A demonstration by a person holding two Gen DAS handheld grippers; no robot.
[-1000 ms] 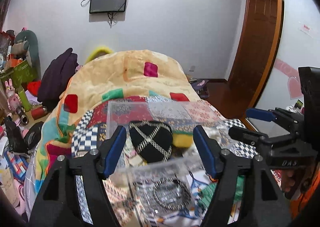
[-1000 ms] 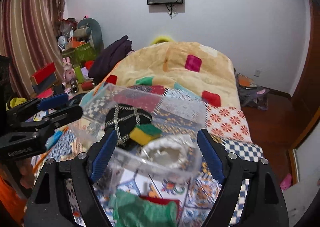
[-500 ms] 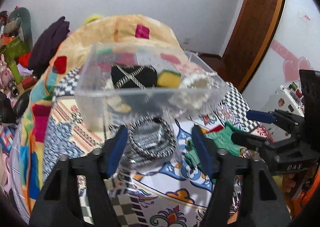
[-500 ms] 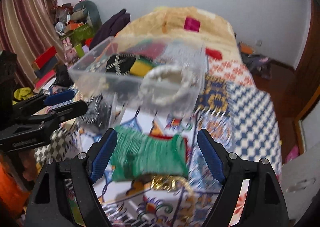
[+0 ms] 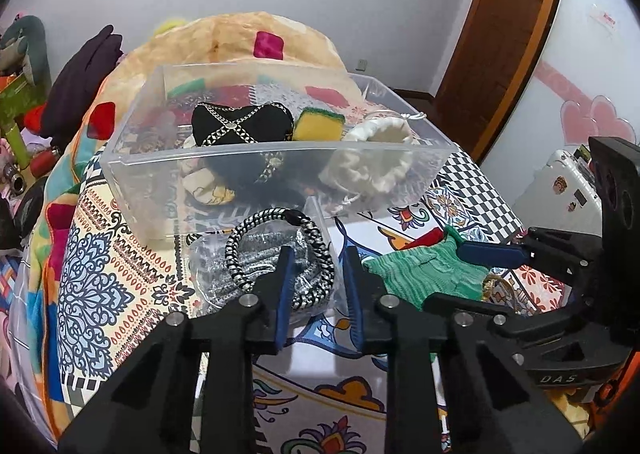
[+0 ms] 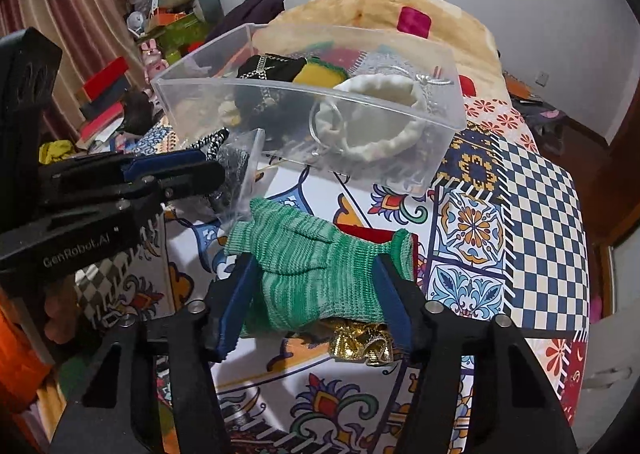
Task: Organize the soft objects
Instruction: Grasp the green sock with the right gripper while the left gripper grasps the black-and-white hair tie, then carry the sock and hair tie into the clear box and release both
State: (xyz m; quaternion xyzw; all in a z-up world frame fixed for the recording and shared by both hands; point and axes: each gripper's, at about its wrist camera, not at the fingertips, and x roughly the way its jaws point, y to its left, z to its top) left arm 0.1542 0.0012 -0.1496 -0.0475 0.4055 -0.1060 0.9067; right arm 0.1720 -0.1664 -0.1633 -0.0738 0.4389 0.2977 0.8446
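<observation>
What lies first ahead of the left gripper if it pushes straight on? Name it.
The left gripper would first meet the bagged black-and-white cord bundle, already partly between its narrowed jaws. Behind that stands the near wall of the clear plastic bin. Depth is uncertain under the fisheye view.

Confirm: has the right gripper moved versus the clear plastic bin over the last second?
Yes. The right gripper has pulled back and dropped from the clear plastic bin to straddle the green knitted glove, jaws narrowed around it.
</observation>
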